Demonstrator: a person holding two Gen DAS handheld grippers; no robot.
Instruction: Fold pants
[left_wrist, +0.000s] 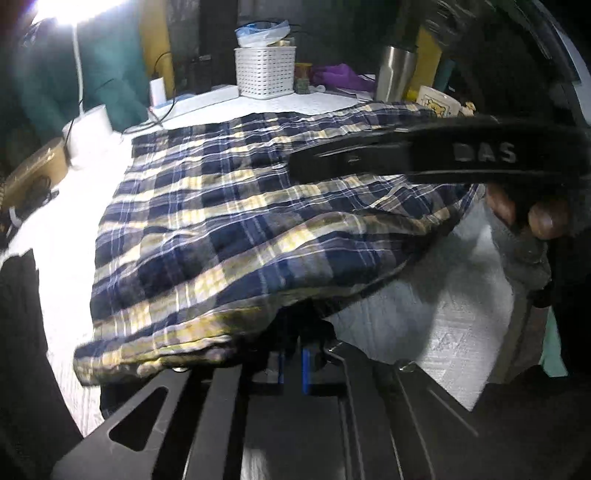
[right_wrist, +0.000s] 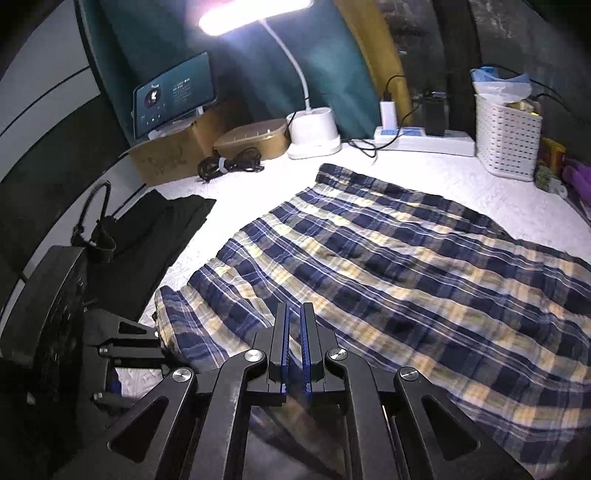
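Blue, white and yellow plaid pants (left_wrist: 221, 203) (right_wrist: 406, 258) lie spread on the white table (right_wrist: 258, 184). In the left wrist view my left gripper (left_wrist: 291, 354) is shut on the pants' near edge. The cloth drapes over its fingertips, and that edge hangs lifted above its shadow. The same gripper shows at the left of the right wrist view (right_wrist: 122, 343), at the pants' corner. My right gripper (right_wrist: 294, 306) is shut, its blue pads nearly touching with plaid cloth in the slit. Seen from the left wrist, the right gripper (left_wrist: 299, 162) reaches over the pants, held by a hand (left_wrist: 543, 218).
Along the back stand a white basket (right_wrist: 506, 136), a power strip (right_wrist: 424, 138), a lit desk lamp's base (right_wrist: 314, 136), a wooden box (right_wrist: 251, 140) and a tablet (right_wrist: 173, 96). A steel tumbler (left_wrist: 397, 74) and a mug (left_wrist: 437, 105) sit behind the pants. Black cloth (right_wrist: 155, 229) lies to the left.
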